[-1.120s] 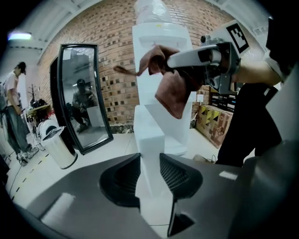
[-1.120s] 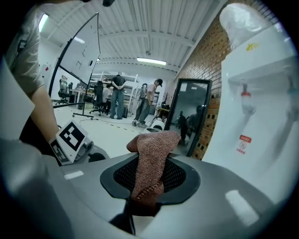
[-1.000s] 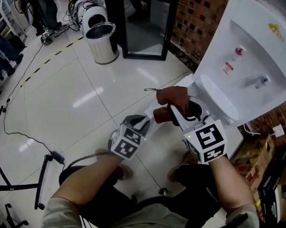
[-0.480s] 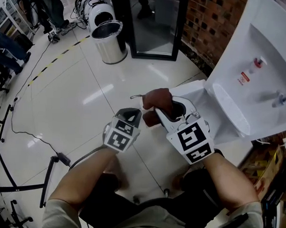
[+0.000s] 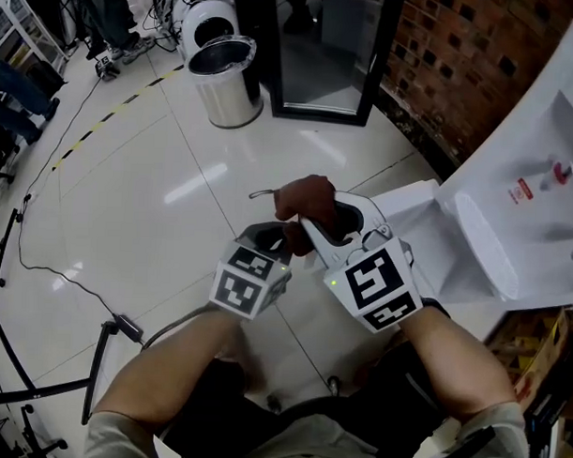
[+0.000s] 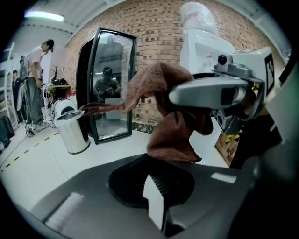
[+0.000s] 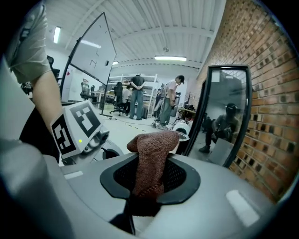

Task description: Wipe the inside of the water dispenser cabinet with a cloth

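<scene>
A brown cloth (image 5: 302,200) is bunched in my right gripper (image 5: 312,218), which is shut on it. In the right gripper view the cloth (image 7: 152,156) rises out between the jaws of the right gripper (image 7: 148,186). My left gripper (image 5: 270,240) sits close on its left, shut with nothing between its pads. In the left gripper view the cloth (image 6: 170,121) hangs just beyond the tips of the left gripper (image 6: 155,189). The white water dispenser (image 5: 523,175) stands at the right, with its lower white panel (image 5: 411,207) beside the right gripper. Neither gripper is inside it.
A steel bin (image 5: 223,80) and a black-framed mirror (image 5: 330,46) stand at the back against the brick wall (image 5: 461,60). A cable (image 5: 41,262) runs over the white tiled floor at the left. Cardboard boxes (image 5: 526,344) lie at the lower right. People stand far behind.
Both grippers have drawn away from the dispenser, which now sits further right in view. The cloth stays in the right gripper. The left gripper has come in close beside it.
</scene>
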The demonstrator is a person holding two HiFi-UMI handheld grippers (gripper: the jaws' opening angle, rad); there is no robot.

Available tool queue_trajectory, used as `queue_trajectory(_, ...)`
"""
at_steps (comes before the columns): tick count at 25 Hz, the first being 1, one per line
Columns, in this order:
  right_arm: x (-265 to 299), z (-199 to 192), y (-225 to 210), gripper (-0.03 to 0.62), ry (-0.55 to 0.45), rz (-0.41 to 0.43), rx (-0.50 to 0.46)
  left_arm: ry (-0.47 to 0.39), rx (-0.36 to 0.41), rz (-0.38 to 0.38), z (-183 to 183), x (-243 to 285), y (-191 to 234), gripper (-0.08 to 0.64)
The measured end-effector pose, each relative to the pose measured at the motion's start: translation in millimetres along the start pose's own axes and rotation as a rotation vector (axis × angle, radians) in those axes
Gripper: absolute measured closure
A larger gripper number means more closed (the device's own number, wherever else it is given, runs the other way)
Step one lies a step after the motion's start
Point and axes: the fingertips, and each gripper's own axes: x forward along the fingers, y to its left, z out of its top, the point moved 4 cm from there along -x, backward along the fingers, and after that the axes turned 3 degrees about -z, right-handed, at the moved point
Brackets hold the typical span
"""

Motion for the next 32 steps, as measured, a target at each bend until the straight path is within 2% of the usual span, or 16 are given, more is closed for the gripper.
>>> queue_trajectory(2, 4, -7, 6, 0.472, 0.034, 0.021, -0.053, 0.008, -0.038, -0.003, -1, 6, -1, 0.550)
queue_trajectory(5, 5, -24, 1, 0.472, 0.092, 0.010, -0.107, 0.013, -0.088, 0.005, -4, 12, 4, 0.550)
queue_trajectory(8, -1, -41, -22, 0.472, 0.136, -0.044, -0.085, 0.012, -0.106, 0.019, -5, 15, 4, 0.550)
queue_trajectory(15, -35, -78, -94, 0.472, 0.232, -0.322, 0.089, 0.008, -0.079, 0.045, -5, 24, -4, 0.550)
queue_trajectory(20, -62, -101, -128, 0.474, 0.298, -0.526, 0.159, -0.101, -0.082, 0.079, 30, 5, 1, 0.550)
queue_trajectory(23, -73, -108, -135, 0.476, 0.333, -0.623, 0.198, -0.144, -0.060, 0.004, 49, -12, -10, 0.550)
queue_trajectory(26, -76, -111, -137, 0.477, 0.353, -0.689, 0.206, -0.152, -0.027, -0.085, 56, -26, -27, 0.550)
queue_trajectory(32, -72, -118, -145, 0.477, 0.350, -0.762, 0.327, -0.083, 0.022, -0.132, 40, -30, -41, 0.550)
